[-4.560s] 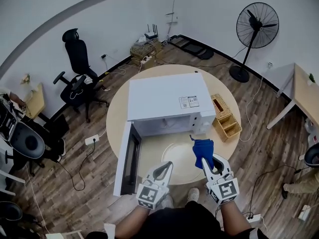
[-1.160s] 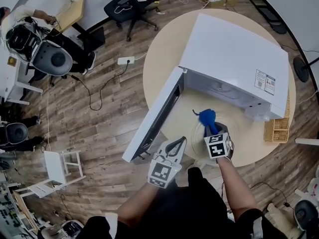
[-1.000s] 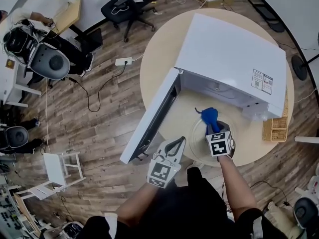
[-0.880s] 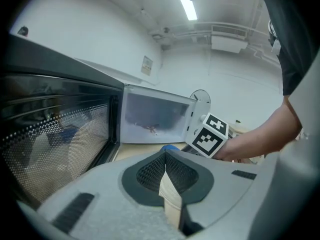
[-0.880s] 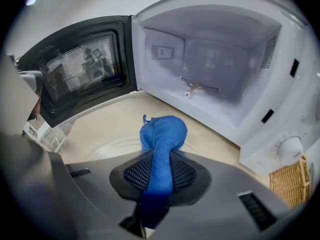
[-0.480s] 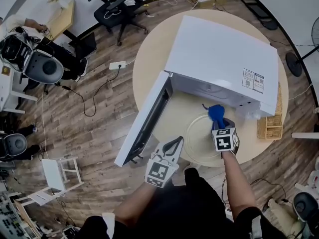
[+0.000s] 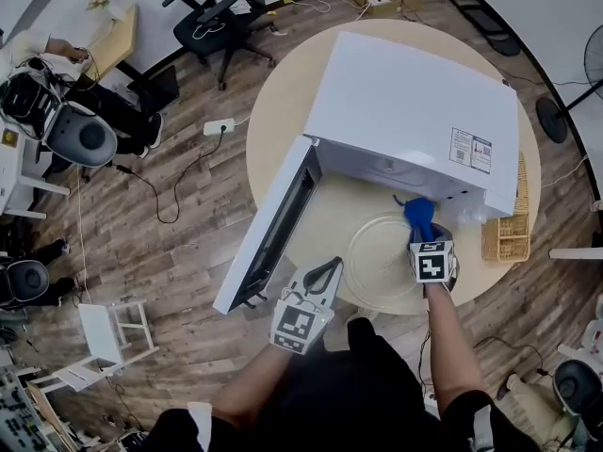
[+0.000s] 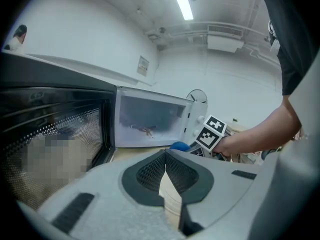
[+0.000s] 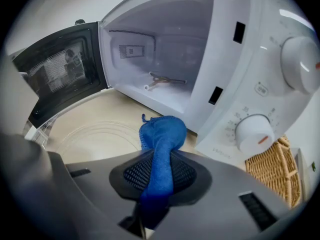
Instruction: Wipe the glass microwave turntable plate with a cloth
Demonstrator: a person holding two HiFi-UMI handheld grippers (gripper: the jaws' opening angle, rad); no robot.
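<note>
The clear glass turntable plate (image 7: 372,252) lies on the round table in front of the open white microwave (image 7: 405,111). My right gripper (image 7: 422,235) is shut on a blue cloth (image 7: 417,215), and the cloth's bunched end rests at the plate's far right rim, below the control panel. In the right gripper view the blue cloth (image 9: 162,136) runs out between the jaws of the right gripper (image 9: 161,156), with the glass plate (image 9: 95,134) to its left. My left gripper (image 7: 322,273) hangs near the plate's front left edge, shut and empty. In its own view the left gripper (image 8: 165,155) points toward the oven.
The microwave door (image 7: 268,229) stands open to the left of the plate. A wicker basket (image 7: 504,238) sits right of the microwave near the table edge (image 7: 283,111). A metal coupler piece (image 9: 162,81) lies inside the oven cavity. Office chairs and cables are on the floor around.
My right gripper has carried the blue cloth rightward along the plate's far side, toward the control panel. The left gripper has stayed shut near the plate's front left edge.
</note>
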